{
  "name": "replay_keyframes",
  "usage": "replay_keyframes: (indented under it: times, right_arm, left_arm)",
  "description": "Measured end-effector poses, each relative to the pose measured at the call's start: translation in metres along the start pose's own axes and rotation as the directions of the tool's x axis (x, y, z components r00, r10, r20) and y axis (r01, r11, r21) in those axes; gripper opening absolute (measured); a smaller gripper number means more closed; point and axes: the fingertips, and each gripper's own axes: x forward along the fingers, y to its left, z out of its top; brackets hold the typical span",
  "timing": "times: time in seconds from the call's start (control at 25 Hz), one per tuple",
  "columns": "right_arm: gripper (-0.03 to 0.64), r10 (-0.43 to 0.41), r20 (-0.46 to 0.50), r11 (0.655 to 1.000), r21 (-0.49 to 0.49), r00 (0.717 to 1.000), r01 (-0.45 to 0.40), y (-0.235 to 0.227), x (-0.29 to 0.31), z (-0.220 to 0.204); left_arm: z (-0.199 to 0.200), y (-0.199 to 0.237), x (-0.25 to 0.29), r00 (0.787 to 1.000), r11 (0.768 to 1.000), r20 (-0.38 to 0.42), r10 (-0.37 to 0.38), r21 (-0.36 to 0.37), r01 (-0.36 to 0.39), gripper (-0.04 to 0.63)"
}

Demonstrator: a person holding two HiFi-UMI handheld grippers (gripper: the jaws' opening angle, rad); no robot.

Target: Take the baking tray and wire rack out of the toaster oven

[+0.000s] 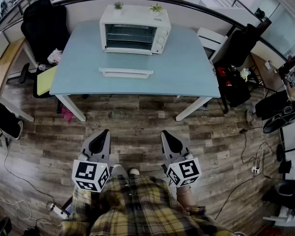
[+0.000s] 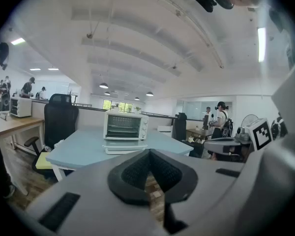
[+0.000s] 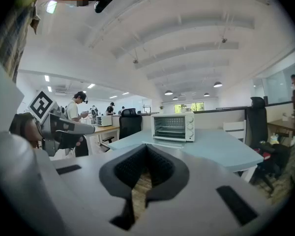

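Note:
A white toaster oven stands at the back of the light blue table. Its glass door lies folded down toward me, handle at the front. Wire shelves show inside; I cannot tell the tray from the rack. The oven also appears far ahead in the left gripper view and the right gripper view. My left gripper and right gripper hang side by side over the wooden floor, well short of the table. Both are shut and hold nothing.
A black office chair and a yellow seat stand left of the table. Bags and another chair crowd its right side. Cables trail over the floor at right. People stand at desks in the background.

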Motion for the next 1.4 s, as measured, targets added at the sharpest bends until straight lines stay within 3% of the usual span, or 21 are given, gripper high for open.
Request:
replay_keyframes:
  times: [0.2, 0.28, 0.68, 1.0, 1.4]
  right_arm:
    - [0.006, 0.047, 0.019, 0.998, 0.027, 0.999, -0.048, 0.001, -0.007, -0.004]
    - [0.014, 0.052, 0.026, 0.997, 0.049, 0.998, -0.054, 0.000, -0.007, -0.006]
    - [0.238, 0.079, 0.015, 0.985, 0.154, 0.997, -0.080, -0.011, 0.051, -0.009]
    - [0.268, 0.070, 0.003, 0.989, 0.129, 0.998, -0.070, -0.026, 0.150, 0.017]
    - [0.268, -0.044, 0.035, 0.990, 0.137, 0.998, 0.039, -0.048, 0.229, 0.048]
  left_arm:
    - [-0.005, -0.008, -0.002, 1.000, 0.999, 0.020, 0.016, -0.029, -0.015, -0.001]
    - [-0.009, -0.009, -0.002, 1.000, 0.999, 0.014, 0.014, -0.038, -0.013, 0.063]
    - [-0.012, 0.034, 0.035, 1.000, 0.993, 0.000, -0.002, -0.115, 0.002, 0.206]
    - [0.033, 0.102, 0.109, 0.999, 0.994, 0.013, -0.037, -0.104, 0.038, 0.269]
    - [0.070, 0.176, 0.167, 0.997, 0.992, 0.028, -0.075, -0.100, 0.077, 0.290]
